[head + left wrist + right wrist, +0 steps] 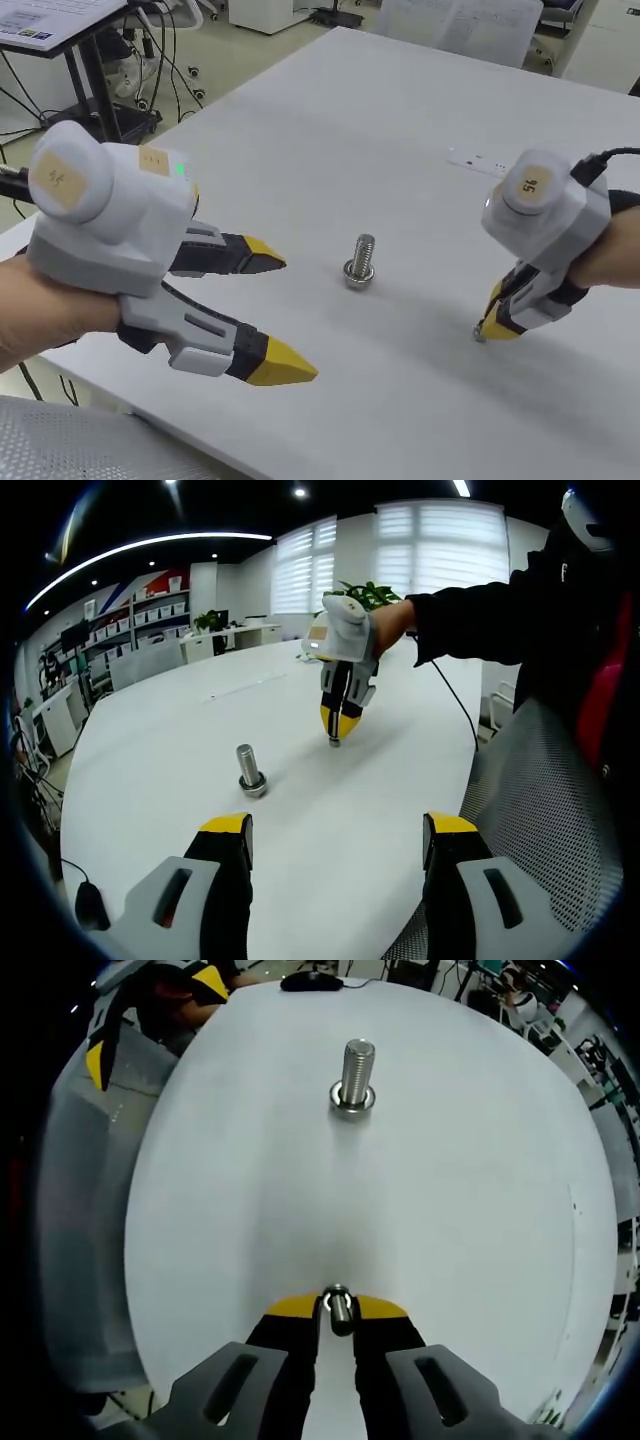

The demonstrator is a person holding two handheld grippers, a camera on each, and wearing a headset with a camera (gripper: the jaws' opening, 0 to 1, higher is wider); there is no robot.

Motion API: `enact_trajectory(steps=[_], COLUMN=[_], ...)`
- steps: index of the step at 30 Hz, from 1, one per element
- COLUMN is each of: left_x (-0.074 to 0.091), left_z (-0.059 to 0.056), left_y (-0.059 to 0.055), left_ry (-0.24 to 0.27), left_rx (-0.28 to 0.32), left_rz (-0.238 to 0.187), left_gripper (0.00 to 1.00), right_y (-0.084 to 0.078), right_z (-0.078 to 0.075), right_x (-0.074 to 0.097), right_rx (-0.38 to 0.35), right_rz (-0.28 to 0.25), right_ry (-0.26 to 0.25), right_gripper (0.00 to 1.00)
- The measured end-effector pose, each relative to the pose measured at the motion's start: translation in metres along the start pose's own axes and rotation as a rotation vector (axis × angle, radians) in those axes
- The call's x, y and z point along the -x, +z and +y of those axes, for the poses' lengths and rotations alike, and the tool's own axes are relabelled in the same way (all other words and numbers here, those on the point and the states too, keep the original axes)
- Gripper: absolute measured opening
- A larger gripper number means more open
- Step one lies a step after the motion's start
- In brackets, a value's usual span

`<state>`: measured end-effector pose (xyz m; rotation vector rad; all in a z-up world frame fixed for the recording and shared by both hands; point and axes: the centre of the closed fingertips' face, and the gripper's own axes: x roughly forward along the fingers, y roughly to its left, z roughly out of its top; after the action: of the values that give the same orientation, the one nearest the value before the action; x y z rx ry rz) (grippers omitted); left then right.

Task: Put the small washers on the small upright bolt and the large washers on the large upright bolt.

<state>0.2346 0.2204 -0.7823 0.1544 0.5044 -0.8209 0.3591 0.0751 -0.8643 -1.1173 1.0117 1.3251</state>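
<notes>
A large steel bolt [361, 258] stands upright mid-table with a washer around its base; it also appears as the bolt [248, 768] and the bolt [354, 1073]. My right gripper [487, 330] points down at the white table [400, 120], to the right of the bolt, and is shut on a small bolt [339, 1310] pinched between its yellow tips. From the left gripper view the right gripper [336, 734] touches the tabletop beyond the large bolt. My left gripper [283, 312] hovers left of the bolt, open and holding nothing, with its jaws [338, 832] spread wide.
A thin white strip [478, 162] lies on the table behind the right gripper. The table's near edge runs along the bottom left, with a grey mesh chair [70, 440] below it. A cart with cables [90, 60] stands at the far left.
</notes>
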Motion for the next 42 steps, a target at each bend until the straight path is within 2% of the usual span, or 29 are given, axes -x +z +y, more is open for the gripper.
enact_trajectory(steps=[32, 42], left_x=[-0.0019, -0.0018], left_z=[0.0009, 0.0000], left_y=[0.0003, 0.0007], left_ry=[-0.004, -0.005], left_rx=[-0.001, -0.002], left_rz=[-0.001, -0.001], left_gripper=[0.68, 0.68], right_y=[-0.0047, -0.0039], right_z=[-0.0013, 0.0000], right_x=[-0.0015, 0.0007], right_rx=[0.003, 0.002], right_rz=[0.005, -0.007], right_ry=[0.006, 0.004], right_gripper=[0.15, 0.19])
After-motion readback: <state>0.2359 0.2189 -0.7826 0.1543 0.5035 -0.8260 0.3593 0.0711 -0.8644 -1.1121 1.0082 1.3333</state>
